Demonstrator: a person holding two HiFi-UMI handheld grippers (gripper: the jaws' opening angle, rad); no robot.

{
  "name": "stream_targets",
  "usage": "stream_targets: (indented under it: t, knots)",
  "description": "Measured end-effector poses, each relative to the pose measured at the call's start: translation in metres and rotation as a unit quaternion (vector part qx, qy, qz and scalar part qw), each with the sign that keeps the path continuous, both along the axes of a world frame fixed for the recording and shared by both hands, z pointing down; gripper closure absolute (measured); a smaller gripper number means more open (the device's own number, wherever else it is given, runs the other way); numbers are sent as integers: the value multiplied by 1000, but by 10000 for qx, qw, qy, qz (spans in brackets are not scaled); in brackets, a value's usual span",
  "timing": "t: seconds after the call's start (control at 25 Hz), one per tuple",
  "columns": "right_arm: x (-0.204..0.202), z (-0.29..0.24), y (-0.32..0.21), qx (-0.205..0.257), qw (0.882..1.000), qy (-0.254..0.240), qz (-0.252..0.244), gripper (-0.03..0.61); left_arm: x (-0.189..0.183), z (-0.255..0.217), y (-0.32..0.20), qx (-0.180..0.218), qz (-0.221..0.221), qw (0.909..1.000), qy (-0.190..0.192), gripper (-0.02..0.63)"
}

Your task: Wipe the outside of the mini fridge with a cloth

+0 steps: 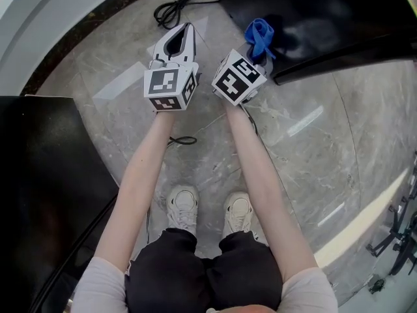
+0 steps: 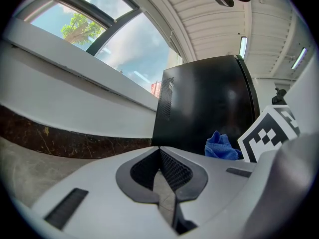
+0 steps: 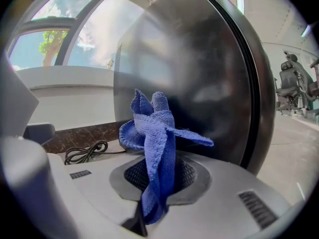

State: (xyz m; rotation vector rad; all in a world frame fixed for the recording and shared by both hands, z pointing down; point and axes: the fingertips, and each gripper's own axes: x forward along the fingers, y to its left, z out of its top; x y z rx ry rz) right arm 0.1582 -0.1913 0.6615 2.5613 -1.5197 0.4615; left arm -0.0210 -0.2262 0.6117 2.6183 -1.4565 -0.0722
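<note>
Two grippers point at the mini fridge (image 1: 326,18), which stands on the floor just ahead and to the right. The nearer right gripper (image 3: 158,156) is clamped on the blue cloth (image 3: 154,128), whose bunched end is close to the fridge's dark wall. The left gripper (image 2: 159,149) is closed and empty.

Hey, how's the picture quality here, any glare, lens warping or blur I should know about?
Head view: pale streaks of glare on the polished floor, otherwise sharp. Left gripper view: strong fisheye, dark corners, bright sky in the window, mini fridge clear. Right gripper view: the fridge's side bulges and carries a hazy reflection; the cloth is crisp.
</note>
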Motion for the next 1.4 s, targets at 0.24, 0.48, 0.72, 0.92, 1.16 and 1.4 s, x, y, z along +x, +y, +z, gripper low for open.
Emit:
stream_targets:
  t: [0.24, 0.48, 0.72, 0.92, 1.16, 1.4]
  knots:
    - [8, -2, 19, -90, 9998, 145, -52, 495, 12, -1, 16, 4, 183, 9998, -91, 609]
    - [18, 5, 48, -276, 9993, 207, -109, 495, 20, 3, 25, -99, 207, 9997, -83, 609]
    - [31, 13, 73, -429, 9988, 216, -93, 495, 32, 2, 34, -98, 296, 9995, -99, 609]
    - [41, 11, 90, -430, 9991, 55, -19, 495, 46, 1, 48, -88, 411, 9990, -152, 609]
    - [51, 14, 109, -543, 9985, 76, -11, 495, 59, -2, 58, -136, 429, 9990, -51, 609]
    - [59, 14, 126, -663, 9977, 109, 35, 495, 68, -6, 62, -134, 450, 9989, -45, 609]
